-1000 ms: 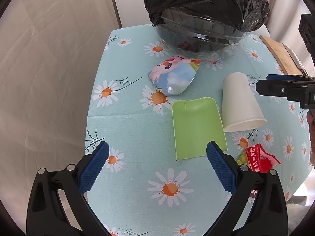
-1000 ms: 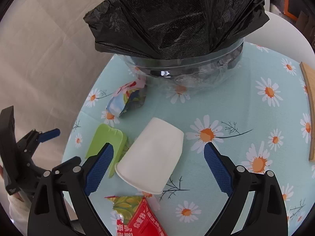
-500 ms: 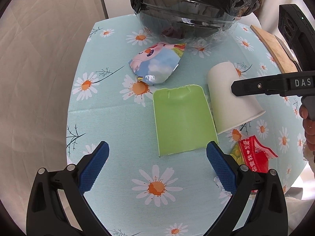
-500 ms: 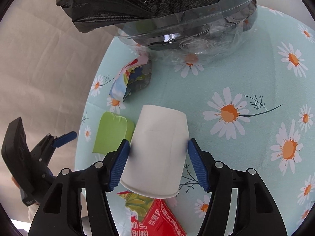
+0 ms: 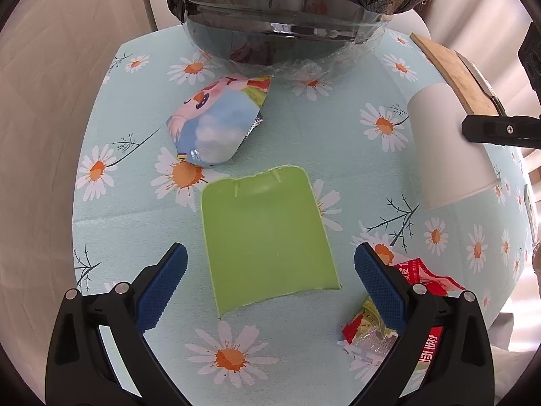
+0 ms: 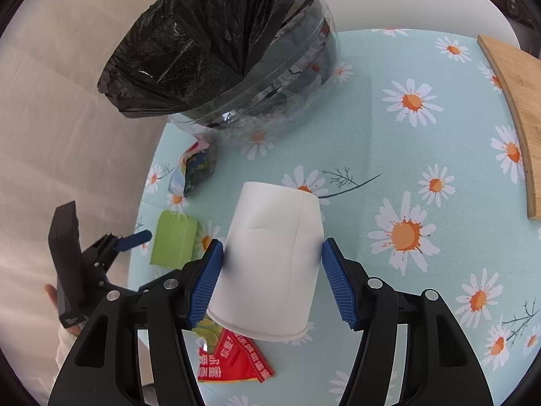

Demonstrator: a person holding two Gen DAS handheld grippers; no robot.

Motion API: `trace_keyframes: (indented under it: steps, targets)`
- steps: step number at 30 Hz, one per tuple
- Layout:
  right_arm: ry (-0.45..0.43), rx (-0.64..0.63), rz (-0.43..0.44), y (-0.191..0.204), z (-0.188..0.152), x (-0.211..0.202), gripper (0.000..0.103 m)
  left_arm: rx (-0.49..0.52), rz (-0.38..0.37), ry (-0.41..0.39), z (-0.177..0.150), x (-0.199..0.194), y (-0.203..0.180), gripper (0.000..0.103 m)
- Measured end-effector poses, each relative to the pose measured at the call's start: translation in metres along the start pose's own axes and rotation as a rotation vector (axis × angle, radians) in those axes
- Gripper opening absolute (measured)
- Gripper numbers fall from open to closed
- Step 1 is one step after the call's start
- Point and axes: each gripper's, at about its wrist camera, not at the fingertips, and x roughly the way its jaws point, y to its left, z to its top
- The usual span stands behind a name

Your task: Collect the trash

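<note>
Green plastic, a flat curved sheet torn along its far edge (image 5: 267, 240), lies on the daisy-print tablecloth (image 5: 304, 128) directly ahead of the left gripper (image 5: 270, 284). Left wrist view: the left jaws stand wide apart and grip nothing; the sheet's near end sits between the two blue pads, apart from both. Its long axis runs away from the gripper, roughly along the pointing line, so the jaws span its shorter width. One cartoon-printed foil wrapper (image 5: 216, 128) lies beyond the sheet, near the clear bin lined with a black bag (image 5: 287, 34). One red snack wrapper (image 5: 419, 280) lies just beside the right-hand pad, partly hidden by it. One white paper cup (image 5: 446, 149) appears at the right edge, with a black finger of the other gripper across it. A wooden board (image 5: 453, 67) lies at the far right.

Right wrist view: the right gripper (image 6: 272, 282) is clamped on the white paper cup, base pointing toward the bin and rim toward the camera, the jaws having just been closing onto its sides. The bin stands ahead and to the left, well apart.

Count: four trash items, one bin. Judgement: the cup is ready for transfer to the bin; the green sheet is nearest the left hand.
</note>
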Motion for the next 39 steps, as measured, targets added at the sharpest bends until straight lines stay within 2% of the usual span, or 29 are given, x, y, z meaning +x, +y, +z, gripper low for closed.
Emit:
trace_keyframes:
  steps: [5, 6, 7, 10, 14, 24, 33, 39]
  targets:
    - [-0.006, 0.017, -0.022, -0.020, -0.005, -0.013, 0.056, -0.002, 0.038, 0.025, 0.005, 0.014, -0.002, 0.095]
    - [-0.007, 0.017, -0.024, -0.021, -0.007, -0.013, 0.057, -0.009, 0.054, 0.034, 0.005, 0.017, -0.001, 0.088]
    - [-0.007, 0.017, -0.024, -0.024, -0.008, -0.016, 0.057, -0.020, 0.048, 0.047, 0.005, 0.020, 0.000, 0.072]
    - [-0.008, 0.017, -0.028, -0.029, -0.013, -0.017, 0.057, -0.054, 0.026, 0.042, 0.007, 0.015, 0.005, 0.068]
    - [-0.010, 0.010, -0.018, -0.031, -0.017, -0.020, 0.057, -0.048, 0.063, 0.040, 0.005, 0.005, 0.005, 0.068]
    - [-0.043, -0.052, 0.027, -0.006, -0.018, -0.035, 0.057, -0.040, 0.129, 0.008, -0.004, -0.035, 0.004, 0.068]
    - [-0.120, -0.082, 0.067, 0.008, -0.022, -0.068, 0.057, -0.009, 0.208, -0.038, -0.001, -0.080, -0.002, 0.068]
    - [-0.183, -0.089, 0.084, 0.010, -0.024, -0.097, 0.057, 0.016, 0.235, -0.088, 0.007, -0.110, -0.007, 0.068]
